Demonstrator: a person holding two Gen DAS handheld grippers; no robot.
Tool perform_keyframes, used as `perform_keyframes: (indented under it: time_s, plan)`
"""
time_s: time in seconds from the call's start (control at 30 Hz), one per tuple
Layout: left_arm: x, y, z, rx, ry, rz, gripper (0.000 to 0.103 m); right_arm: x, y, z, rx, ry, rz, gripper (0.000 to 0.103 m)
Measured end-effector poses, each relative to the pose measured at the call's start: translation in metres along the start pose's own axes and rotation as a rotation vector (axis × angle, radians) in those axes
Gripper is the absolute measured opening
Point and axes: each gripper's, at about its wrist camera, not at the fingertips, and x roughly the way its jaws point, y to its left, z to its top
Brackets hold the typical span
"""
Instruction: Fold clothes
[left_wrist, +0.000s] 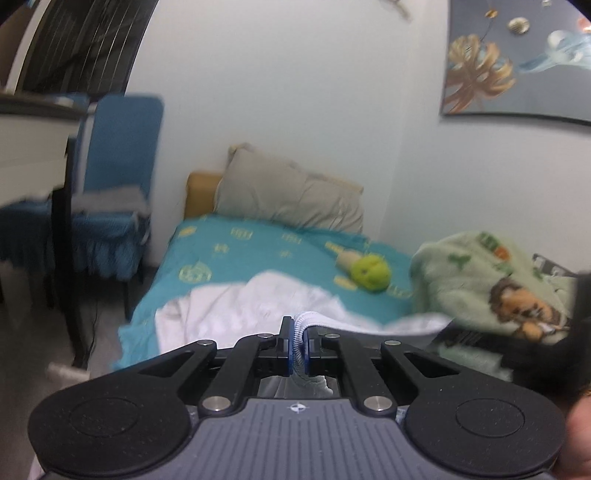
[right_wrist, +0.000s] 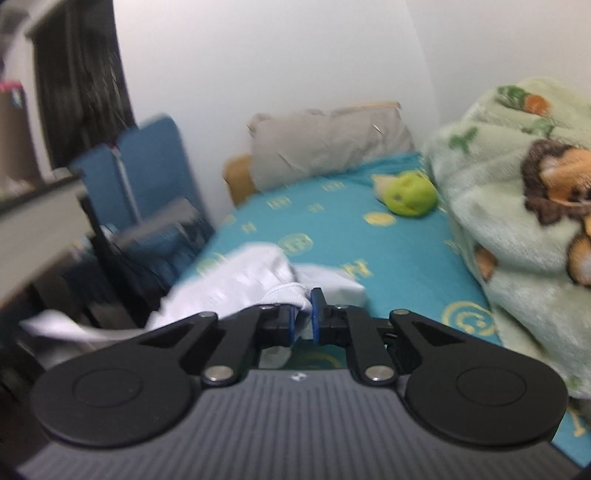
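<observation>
The left gripper (left_wrist: 300, 345) pinches the white garment's (left_wrist: 236, 310) ribbed hem; the right gripper (right_wrist: 303, 314) clamps another fold. It sags at the bed's (right_wrist: 332, 229) near edge and could slip floorward.

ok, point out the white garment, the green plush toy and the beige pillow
white garment (left_wrist: 236, 306), left wrist view, on the bunched fabric ahead of the gripper
green plush toy (right_wrist: 410, 194), right wrist view, on its round body
beige pillow (left_wrist: 291, 195), left wrist view, on its front face
</observation>
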Motion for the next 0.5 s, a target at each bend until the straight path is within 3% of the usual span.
perform_keyframes:
  time_s: [0.1,0.27,0.33,0.37,0.43,0.5]
  plan:
    - [0.008,0.01,-0.003,-0.051,0.059,-0.025,0.009,-0.013,0.002,0.012,0.001,-0.061,0.049,0.011]
    - [0.02,0.015,-0.01,-0.125,0.128,-0.1,0.033,-0.029,0.005,0.021,0.0,-0.125,0.105,0.011]
    - [0.03,0.009,-0.014,-0.158,0.152,-0.113,0.048,-0.032,0.007,0.022,-0.002,-0.139,0.116,0.011]
    - [0.035,0.007,-0.018,-0.17,0.173,-0.119,0.048,-0.034,0.008,0.022,-0.003,-0.146,0.121,0.011]
    - [0.047,0.0,-0.027,-0.148,0.227,-0.097,0.048,-0.038,0.009,0.023,-0.006,-0.166,0.123,0.011]
    - [0.058,-0.007,-0.037,-0.078,0.279,-0.005,0.053,-0.042,0.009,0.024,-0.009,-0.19,0.114,0.011]
